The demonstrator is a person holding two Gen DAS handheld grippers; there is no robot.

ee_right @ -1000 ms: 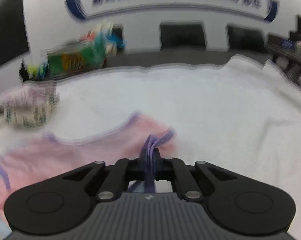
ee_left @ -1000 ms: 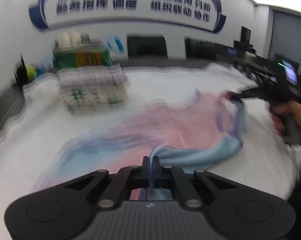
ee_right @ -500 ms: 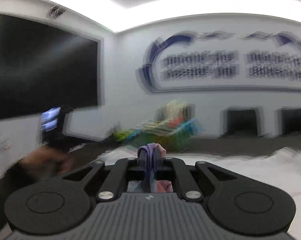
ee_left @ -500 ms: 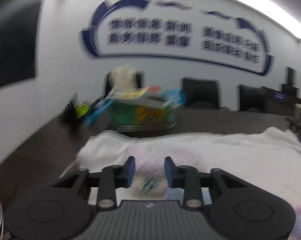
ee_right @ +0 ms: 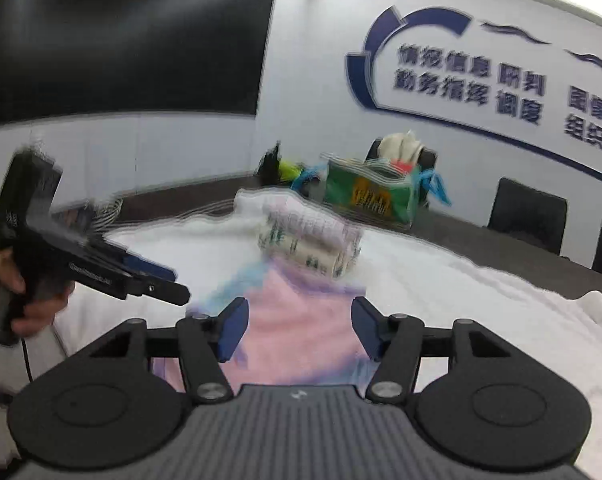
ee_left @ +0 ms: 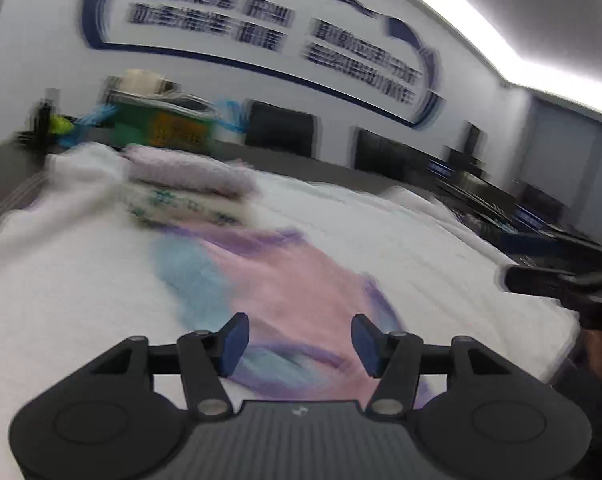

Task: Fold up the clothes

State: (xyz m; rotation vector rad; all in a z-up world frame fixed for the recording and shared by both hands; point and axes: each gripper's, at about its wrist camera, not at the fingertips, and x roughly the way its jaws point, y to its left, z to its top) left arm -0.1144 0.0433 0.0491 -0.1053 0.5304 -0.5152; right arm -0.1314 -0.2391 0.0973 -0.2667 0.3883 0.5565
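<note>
A pink garment with light blue and purple trim [ee_left: 285, 280] lies folded on the white cloth-covered table; it also shows in the right wrist view [ee_right: 301, 320]. My left gripper [ee_left: 299, 340] is open and empty just above the garment's near edge. My right gripper [ee_right: 299, 328] is open and empty above the garment. The left gripper also shows at the left of the right wrist view [ee_right: 157, 286], and the right gripper at the right edge of the left wrist view [ee_left: 513, 276].
A stack of folded patterned clothes [ee_left: 185, 192] sits beyond the garment, also in the right wrist view [ee_right: 313, 240]. A green basket of items [ee_right: 369, 192] stands behind it. Dark chairs [ee_left: 279, 128] line the far side. The white table cover [ee_left: 421, 248] spreads to the right.
Both grippers were shut on the garment's edges one second ago. They carried it over, let go and now stand open above the garment lying on the table.
</note>
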